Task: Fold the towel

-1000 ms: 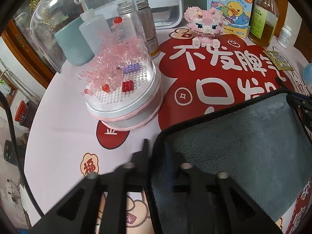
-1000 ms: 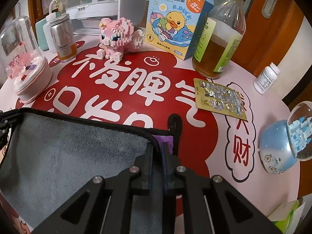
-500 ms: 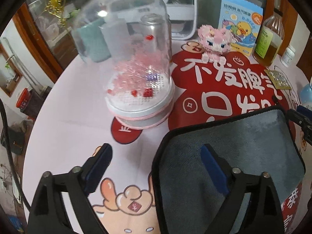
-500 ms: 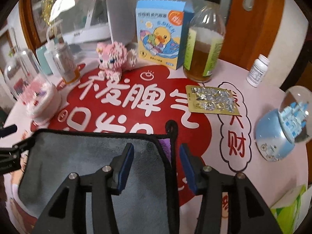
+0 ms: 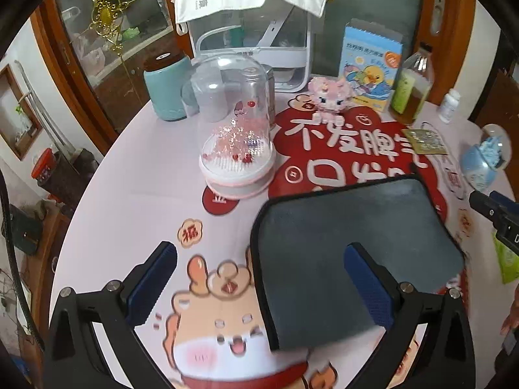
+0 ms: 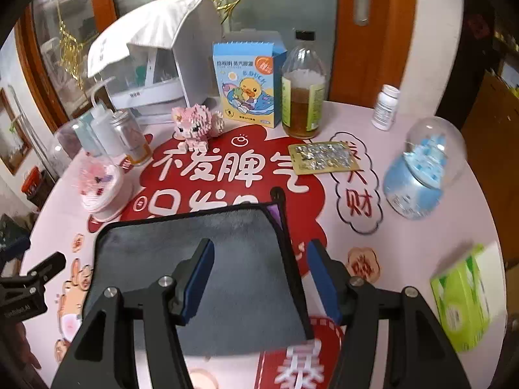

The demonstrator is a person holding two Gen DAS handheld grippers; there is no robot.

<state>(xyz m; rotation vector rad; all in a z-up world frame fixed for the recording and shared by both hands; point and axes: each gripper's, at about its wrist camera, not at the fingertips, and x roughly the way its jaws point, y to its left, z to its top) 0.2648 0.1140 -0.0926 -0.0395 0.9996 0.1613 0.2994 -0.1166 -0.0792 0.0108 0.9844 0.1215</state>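
Note:
A dark grey towel (image 5: 350, 243) with black edging lies folded flat on the printed tablecloth; it also shows in the right wrist view (image 6: 201, 259). My left gripper (image 5: 259, 278) is open and raised above the towel's left edge, holding nothing. My right gripper (image 6: 259, 275) is open and raised above the towel's right edge, holding nothing. A purple tag (image 6: 274, 209) and a black loop (image 6: 277, 194) show at the towel's far right corner. The right gripper's tip (image 5: 493, 214) shows at the right of the left wrist view.
A clear dome with pink beads (image 5: 236, 149) stands just beyond the towel's left corner. A pink block figure (image 6: 196, 124), duck box (image 6: 248, 81), amber bottle (image 6: 303, 97), pill sheet (image 6: 324, 157), white pill bottle (image 6: 384, 107), blue snow globe (image 6: 418, 175) and green pack (image 6: 464, 295) stand around.
Both grippers were shut on the towel's far corners a second ago. They have opened, let go and risen and pulled back. The towel now lies flat.

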